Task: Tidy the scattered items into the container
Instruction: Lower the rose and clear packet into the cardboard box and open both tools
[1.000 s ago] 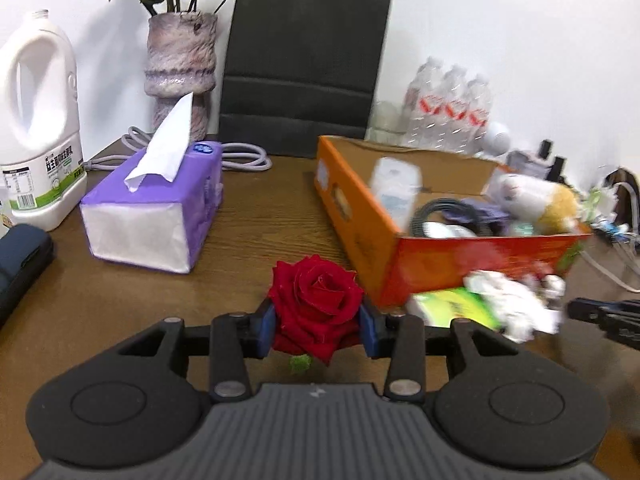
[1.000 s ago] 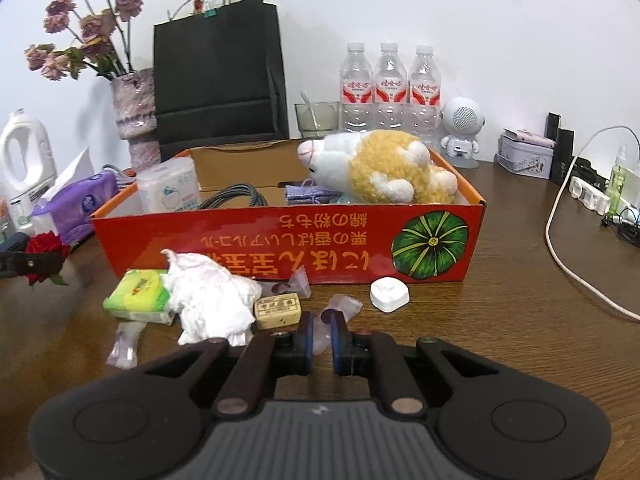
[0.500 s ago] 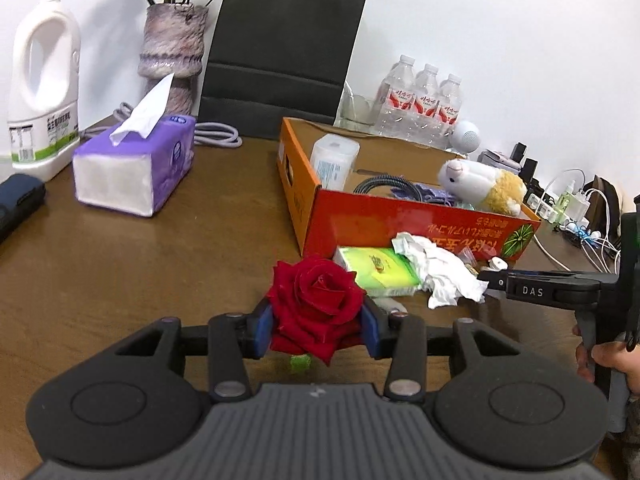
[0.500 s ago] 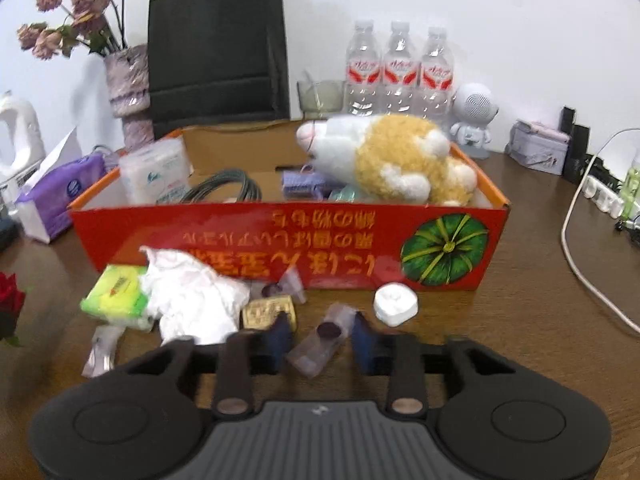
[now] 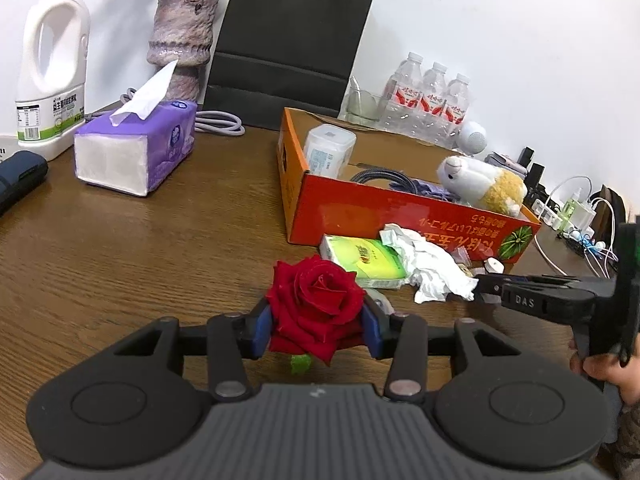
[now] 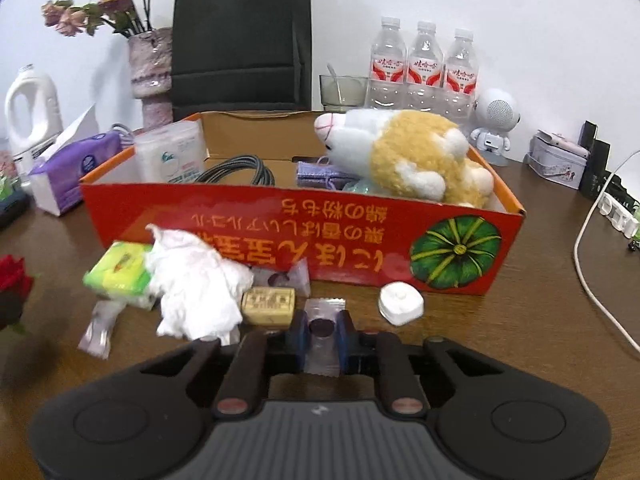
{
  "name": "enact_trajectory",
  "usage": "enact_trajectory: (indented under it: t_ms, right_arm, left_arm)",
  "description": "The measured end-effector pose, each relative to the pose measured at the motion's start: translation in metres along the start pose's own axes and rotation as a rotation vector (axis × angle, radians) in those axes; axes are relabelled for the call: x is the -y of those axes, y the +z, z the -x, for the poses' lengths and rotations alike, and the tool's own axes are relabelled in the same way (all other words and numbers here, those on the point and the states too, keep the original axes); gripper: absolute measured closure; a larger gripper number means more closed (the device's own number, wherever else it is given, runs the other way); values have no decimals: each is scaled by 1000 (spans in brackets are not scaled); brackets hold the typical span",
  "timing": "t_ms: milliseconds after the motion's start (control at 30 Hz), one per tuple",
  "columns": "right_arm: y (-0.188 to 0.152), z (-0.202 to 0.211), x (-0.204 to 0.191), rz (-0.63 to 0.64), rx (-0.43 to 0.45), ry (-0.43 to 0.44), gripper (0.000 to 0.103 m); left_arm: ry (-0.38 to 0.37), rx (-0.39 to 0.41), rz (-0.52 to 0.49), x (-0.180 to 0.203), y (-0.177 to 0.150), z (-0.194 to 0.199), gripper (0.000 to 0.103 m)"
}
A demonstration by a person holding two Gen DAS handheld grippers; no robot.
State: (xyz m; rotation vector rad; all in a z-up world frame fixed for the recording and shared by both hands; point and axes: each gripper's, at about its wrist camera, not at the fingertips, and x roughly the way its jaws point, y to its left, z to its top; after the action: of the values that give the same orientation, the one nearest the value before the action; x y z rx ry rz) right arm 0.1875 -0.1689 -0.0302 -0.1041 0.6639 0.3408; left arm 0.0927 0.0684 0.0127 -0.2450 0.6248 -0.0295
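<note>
My left gripper is shut on a red rose, held above the wooden table just left of the scattered pile. The orange cardboard box stands beyond it, with a plush toy, a cable and a wipes pack inside. My right gripper is closing its jaws on a clear wrapped packet with a dark disc, and the pads press its sides. In front of the box lie a crumpled tissue, a green tissue pack, a tan block and a white cap.
A purple tissue box, white jug, vase and black paper bag line the back left. Water bottles, a small white speaker and a white cable are at the right. A second clear packet lies left.
The left gripper carried the rose rightward, nearer the box and the pile. The right gripper opened around the clear packet, then closed on it.
</note>
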Motion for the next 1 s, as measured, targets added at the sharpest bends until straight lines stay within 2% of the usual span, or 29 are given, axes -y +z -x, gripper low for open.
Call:
enact_trajectory:
  t_ms: [200, 400, 633, 767, 900, 1000]
  right_arm:
    - [-28, 39, 28, -58, 43, 28, 90]
    - [-42, 85, 34, -64, 131, 47, 90]
    - [-45, 94, 24, -45, 151, 81, 90]
    - [-17, 93, 18, -20, 188, 100, 90]
    - [36, 83, 10, 5, 240, 119, 90]
    - [73, 61, 3, 8, 228, 119, 90]
  left_arm:
    - [-27, -5, -14, 15, -4, -2, 58]
    - [-75, 10, -46, 41, -10, 2, 58]
    - [-91, 22, -78, 57, -12, 7, 58]
    - [-97, 69, -112, 65, 12, 8, 58]
    - [-103, 126, -123, 74, 55, -3, 58]
    - [-73, 143, -122, 78, 87, -24, 58]
